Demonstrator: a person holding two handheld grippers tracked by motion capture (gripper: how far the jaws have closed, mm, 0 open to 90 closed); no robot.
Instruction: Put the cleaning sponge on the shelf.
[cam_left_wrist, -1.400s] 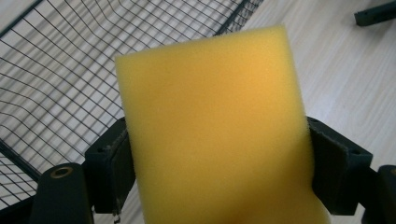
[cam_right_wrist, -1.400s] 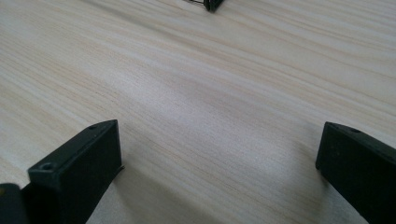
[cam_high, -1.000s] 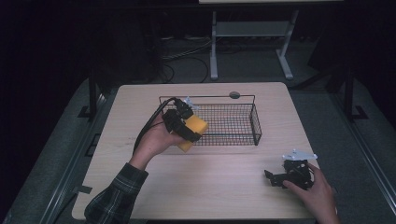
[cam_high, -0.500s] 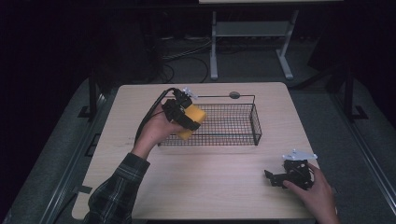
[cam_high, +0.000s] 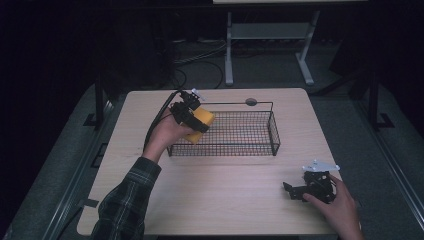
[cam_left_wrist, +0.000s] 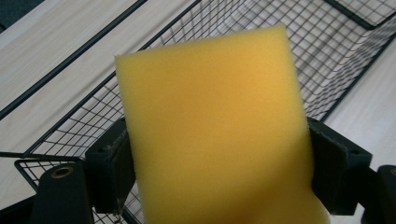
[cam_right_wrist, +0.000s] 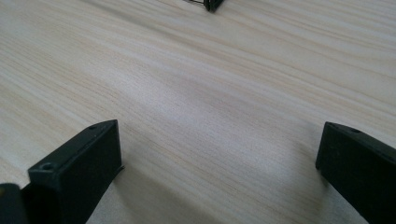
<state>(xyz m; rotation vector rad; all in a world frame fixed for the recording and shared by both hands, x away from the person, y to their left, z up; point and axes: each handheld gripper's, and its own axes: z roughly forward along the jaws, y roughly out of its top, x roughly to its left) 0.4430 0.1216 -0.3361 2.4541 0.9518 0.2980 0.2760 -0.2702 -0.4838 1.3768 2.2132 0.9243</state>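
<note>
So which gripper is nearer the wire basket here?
Left. The left gripper holds the yellow sponge over the wire basket's left end; the right gripper rests on the table, well apart.

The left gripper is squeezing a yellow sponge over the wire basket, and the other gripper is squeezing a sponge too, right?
Not quite. The left gripper does squeeze the yellow sponge over the wire basket. But the right gripper holds nothing: the right gripper view shows its jaws wide apart over the bare table.
</note>
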